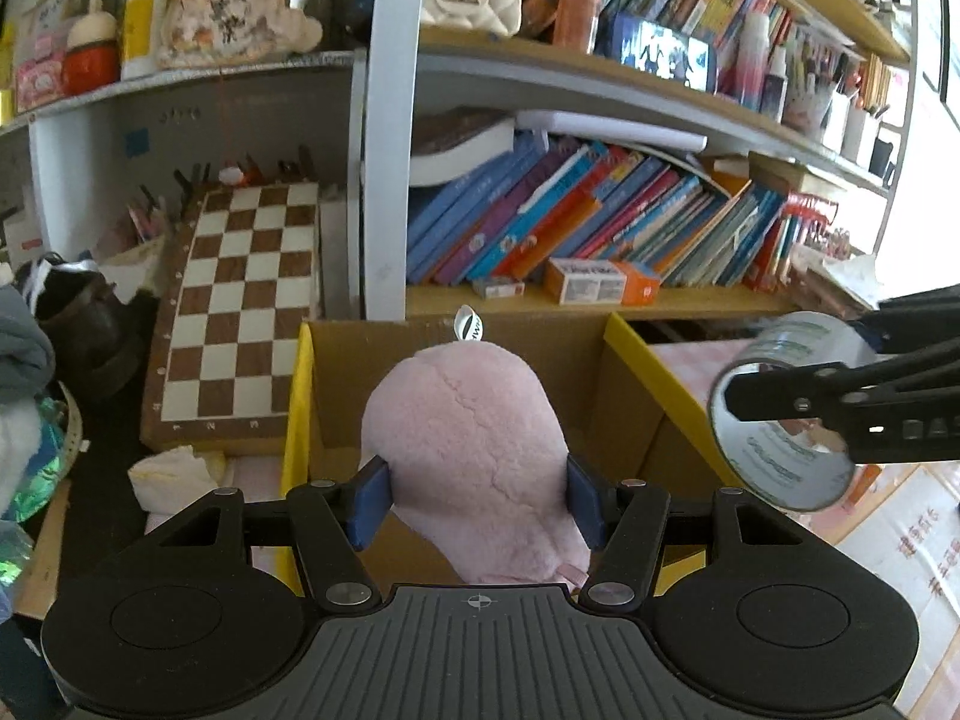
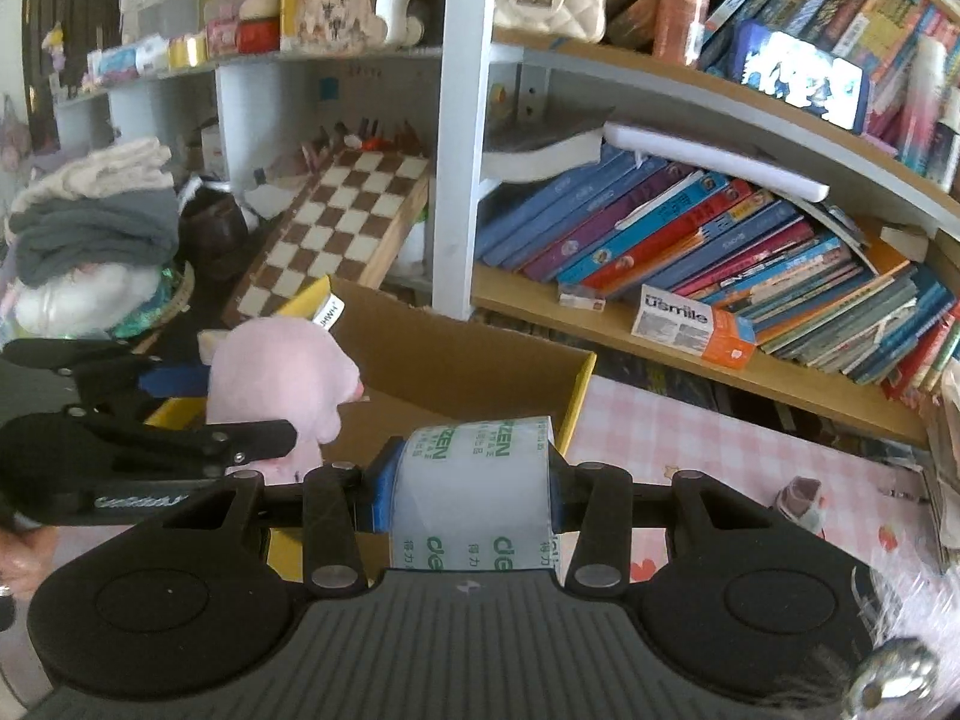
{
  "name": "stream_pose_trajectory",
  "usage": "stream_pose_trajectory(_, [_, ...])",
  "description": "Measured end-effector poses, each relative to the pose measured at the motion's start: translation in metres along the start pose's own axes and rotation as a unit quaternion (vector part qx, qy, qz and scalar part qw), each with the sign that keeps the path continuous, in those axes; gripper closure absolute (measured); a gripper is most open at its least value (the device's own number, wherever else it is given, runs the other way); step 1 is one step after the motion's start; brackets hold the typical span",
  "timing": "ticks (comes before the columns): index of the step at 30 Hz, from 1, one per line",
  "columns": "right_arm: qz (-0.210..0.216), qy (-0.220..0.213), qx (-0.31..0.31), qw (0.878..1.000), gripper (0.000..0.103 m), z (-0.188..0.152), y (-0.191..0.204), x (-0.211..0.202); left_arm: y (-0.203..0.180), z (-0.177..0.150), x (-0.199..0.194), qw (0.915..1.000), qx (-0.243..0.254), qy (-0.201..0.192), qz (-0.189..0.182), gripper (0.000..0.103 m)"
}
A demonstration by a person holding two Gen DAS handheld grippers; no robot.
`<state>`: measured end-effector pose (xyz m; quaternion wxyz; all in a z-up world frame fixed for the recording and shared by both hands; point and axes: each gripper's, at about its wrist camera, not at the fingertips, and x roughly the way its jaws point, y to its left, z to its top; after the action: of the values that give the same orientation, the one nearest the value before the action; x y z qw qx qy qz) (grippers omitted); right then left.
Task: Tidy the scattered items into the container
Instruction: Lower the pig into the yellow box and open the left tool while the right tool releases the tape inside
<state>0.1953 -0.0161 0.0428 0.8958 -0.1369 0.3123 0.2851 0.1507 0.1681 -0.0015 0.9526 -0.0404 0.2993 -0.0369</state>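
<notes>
My left gripper (image 1: pixel 477 498) is shut on a pink plush toy (image 1: pixel 474 450) and holds it over the open cardboard box (image 1: pixel 348 360) with yellow flap edges. My right gripper (image 2: pixel 471 492) is shut on a roll of clear tape (image 2: pixel 474 498) with green print, held just above the box's near right edge (image 2: pixel 579 396). In the left wrist view the tape roll (image 1: pixel 786 420) and the right gripper show at the right. In the right wrist view the plush toy (image 2: pixel 276 378) and the left gripper show at the left, over the box.
A chessboard (image 1: pixel 240 306) leans against the shelf left of the box. Bookshelves full of books (image 1: pixel 600 222) stand behind. A pink checked cloth (image 2: pixel 720 450) covers the surface at the right, with a small object (image 2: pixel 801 501) on it. Folded clothes (image 2: pixel 90 210) pile at the left.
</notes>
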Motion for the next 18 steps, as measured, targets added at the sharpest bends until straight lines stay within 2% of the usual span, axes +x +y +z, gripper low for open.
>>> stream_pose_trajectory(9, [0.017, 0.016, -0.056, 0.998, 0.062, 0.013, 0.011, 0.041, 0.003, 0.000, 0.021, 0.9995, 0.010, 0.029, 0.002, 0.043])
stream_pose_trajectory(14, [0.027, 0.011, -0.078, 0.997, 0.062, 0.022, 0.018, 0.050, 0.003, -0.004, 0.028, 0.9988, 0.020, 0.044, 0.007, 0.041])
stream_pose_trajectory(18, [0.034, 0.033, -0.078, 0.996, 0.062, 0.022, 0.016, 0.067, 0.006, -0.006, 0.033, 0.9984, 0.014, 0.054, 0.009, 0.036])
